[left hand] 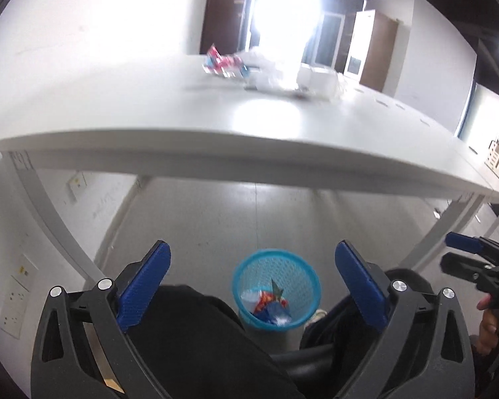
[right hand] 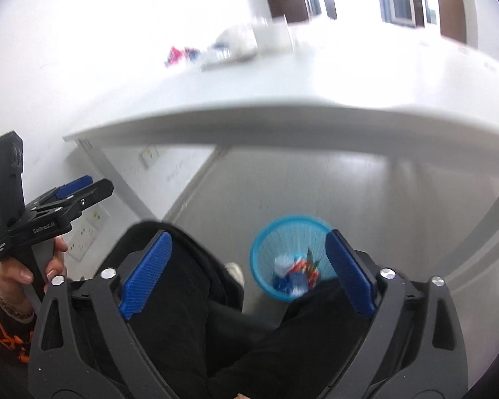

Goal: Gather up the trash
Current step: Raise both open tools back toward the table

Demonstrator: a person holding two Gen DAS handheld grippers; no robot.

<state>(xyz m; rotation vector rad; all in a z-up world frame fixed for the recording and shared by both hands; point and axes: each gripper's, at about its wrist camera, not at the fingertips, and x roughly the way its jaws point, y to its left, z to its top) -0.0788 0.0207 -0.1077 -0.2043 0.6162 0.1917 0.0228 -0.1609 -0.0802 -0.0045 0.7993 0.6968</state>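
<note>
Both the left gripper [left hand: 252,286] and right gripper [right hand: 249,272] are spread wide and empty above the blue mesh bin [left hand: 276,287]. The far wrappers [left hand: 224,63] on the table [left hand: 116,113] are blurred, so a reach may miss them.

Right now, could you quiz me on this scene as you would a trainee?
1. True or false: the blue basket stands on the table.
2. What do the left gripper and right gripper hold?
3. Where does trash still lie? A) on the table B) on the floor beside the basket

Key: 1. False, it stands on the floor. 2. Nothing; both pairs of jaws are open. 3. A, colourful wrappers.
</note>
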